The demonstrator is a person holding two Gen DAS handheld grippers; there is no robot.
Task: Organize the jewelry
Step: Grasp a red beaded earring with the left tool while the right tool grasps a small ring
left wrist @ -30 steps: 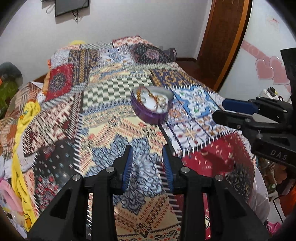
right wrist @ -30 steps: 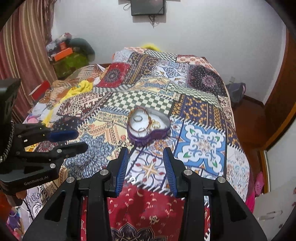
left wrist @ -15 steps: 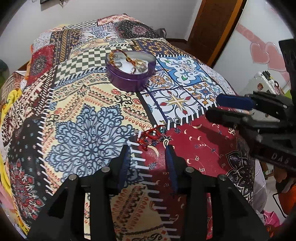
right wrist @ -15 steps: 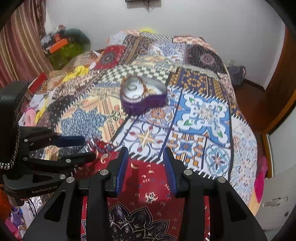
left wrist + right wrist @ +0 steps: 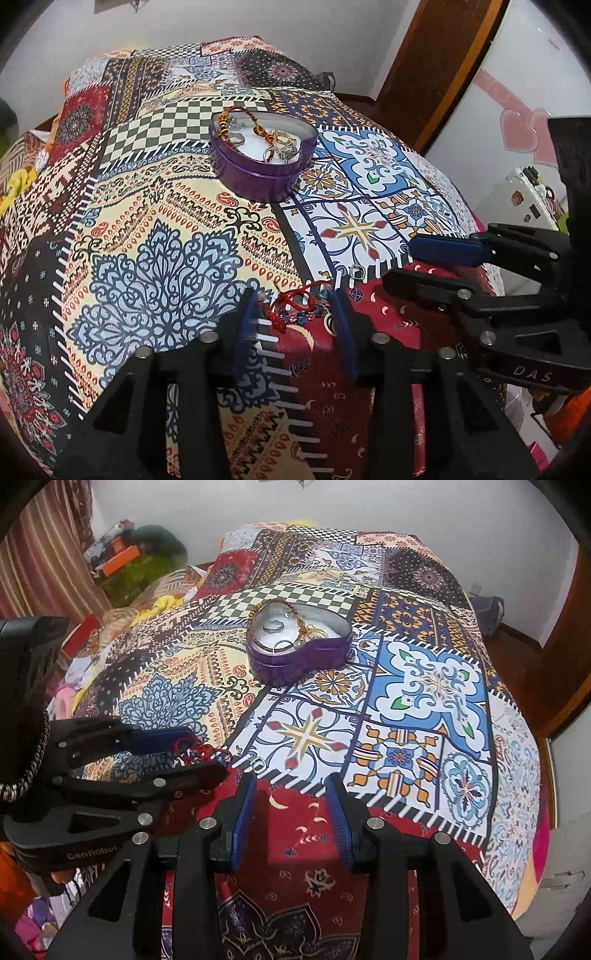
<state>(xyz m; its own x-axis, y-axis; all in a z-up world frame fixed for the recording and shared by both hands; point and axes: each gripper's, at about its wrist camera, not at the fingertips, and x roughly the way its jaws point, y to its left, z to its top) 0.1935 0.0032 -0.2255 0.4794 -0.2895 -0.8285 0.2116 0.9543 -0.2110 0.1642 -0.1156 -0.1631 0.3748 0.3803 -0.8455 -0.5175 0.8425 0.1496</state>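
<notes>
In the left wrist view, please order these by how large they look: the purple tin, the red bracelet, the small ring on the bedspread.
1. Purple tin, though it lies farthest.
2. Red bracelet, between the left gripper fingers.
3. Small ring, clearly smallest.

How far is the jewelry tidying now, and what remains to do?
Done: several rings and a chain already lie in the purple heart tin. In hand: the open left claw straddles the red bracelet on the bedspread, not yet gripped. Left: close, carry it to the tin, then the small ring. The right claw waits open.
</notes>
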